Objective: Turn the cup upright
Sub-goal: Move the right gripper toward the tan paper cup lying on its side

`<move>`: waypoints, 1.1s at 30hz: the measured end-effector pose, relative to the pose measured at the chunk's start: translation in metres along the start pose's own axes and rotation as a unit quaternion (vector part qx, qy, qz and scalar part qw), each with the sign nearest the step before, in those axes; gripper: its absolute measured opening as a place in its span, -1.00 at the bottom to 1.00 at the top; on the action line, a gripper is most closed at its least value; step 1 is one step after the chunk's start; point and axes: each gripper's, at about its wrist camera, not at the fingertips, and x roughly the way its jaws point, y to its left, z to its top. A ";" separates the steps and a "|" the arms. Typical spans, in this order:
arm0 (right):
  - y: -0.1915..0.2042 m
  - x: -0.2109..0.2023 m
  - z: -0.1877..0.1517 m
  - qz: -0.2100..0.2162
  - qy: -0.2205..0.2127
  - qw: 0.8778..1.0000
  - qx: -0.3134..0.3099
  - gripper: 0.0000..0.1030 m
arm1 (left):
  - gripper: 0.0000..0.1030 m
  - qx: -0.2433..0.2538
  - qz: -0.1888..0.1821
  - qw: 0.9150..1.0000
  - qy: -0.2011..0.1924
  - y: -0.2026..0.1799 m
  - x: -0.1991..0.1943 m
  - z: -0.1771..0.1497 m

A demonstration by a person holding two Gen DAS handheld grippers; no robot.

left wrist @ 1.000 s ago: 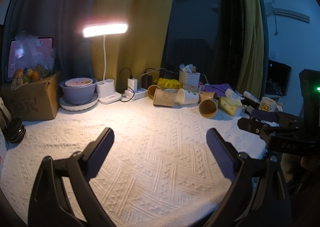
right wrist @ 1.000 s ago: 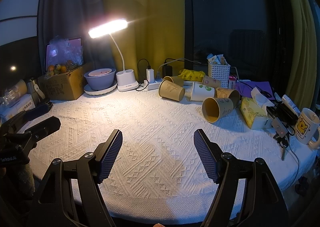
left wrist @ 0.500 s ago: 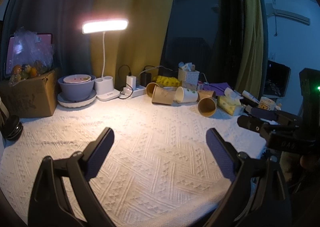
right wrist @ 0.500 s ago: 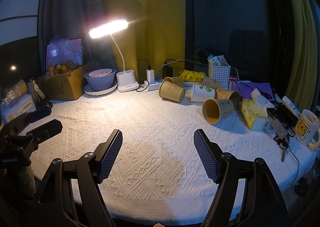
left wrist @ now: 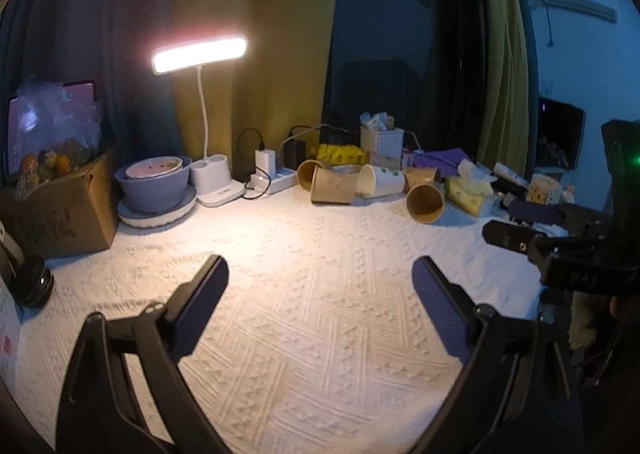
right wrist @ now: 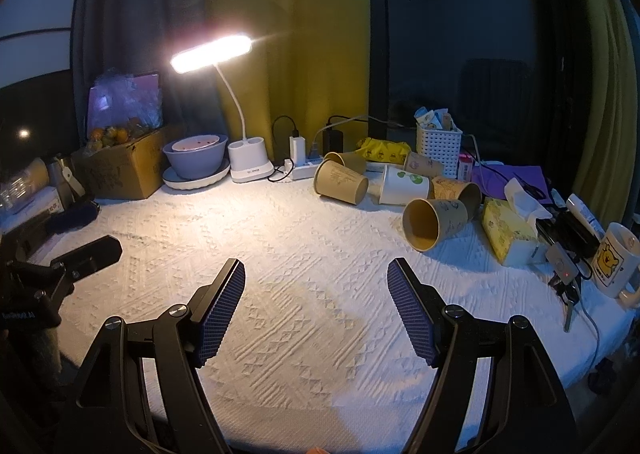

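Several paper cups lie on their sides at the back right of the white cloth. The nearest brown cup (right wrist: 434, 221) has its mouth toward me; it also shows in the left wrist view (left wrist: 426, 202). Behind it lie a white cup (right wrist: 404, 185) and another brown cup (right wrist: 340, 181). My right gripper (right wrist: 316, 274) is open and empty, above the cloth, well short of the cups. My left gripper (left wrist: 320, 274) is open and empty above the middle of the cloth. The left gripper's fingers (right wrist: 86, 254) show at the left of the right wrist view.
A lit desk lamp (right wrist: 248, 165), a bowl on a plate (right wrist: 196, 161) and a cardboard box (right wrist: 124, 169) stand at the back left. A power strip (right wrist: 304, 169), white basket (right wrist: 438, 149), tissue pack (right wrist: 508, 230) and mug (right wrist: 614, 260) crowd the back and right edge.
The left gripper has drifted slightly, so the scene shifted a little in its view. The right gripper is almost still. Both stay open.
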 end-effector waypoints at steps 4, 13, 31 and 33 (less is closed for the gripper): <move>-0.010 0.018 0.005 -0.002 0.006 1.000 -0.001 0.48 | 0.82 -0.001 -0.015 0.999 0.029 0.007 0.023 0.011; -0.045 0.073 0.026 -0.011 0.021 1.000 0.003 0.48 | 0.82 0.036 -0.035 0.996 0.075 0.000 0.086 0.046; -0.111 0.186 0.083 -0.019 0.057 0.998 0.029 0.48 | 0.82 0.072 -0.068 0.985 0.141 0.010 0.267 0.127; -0.118 0.198 0.088 -0.013 0.065 0.997 0.036 0.48 | 0.82 0.077 -0.071 0.984 0.142 0.009 0.280 0.133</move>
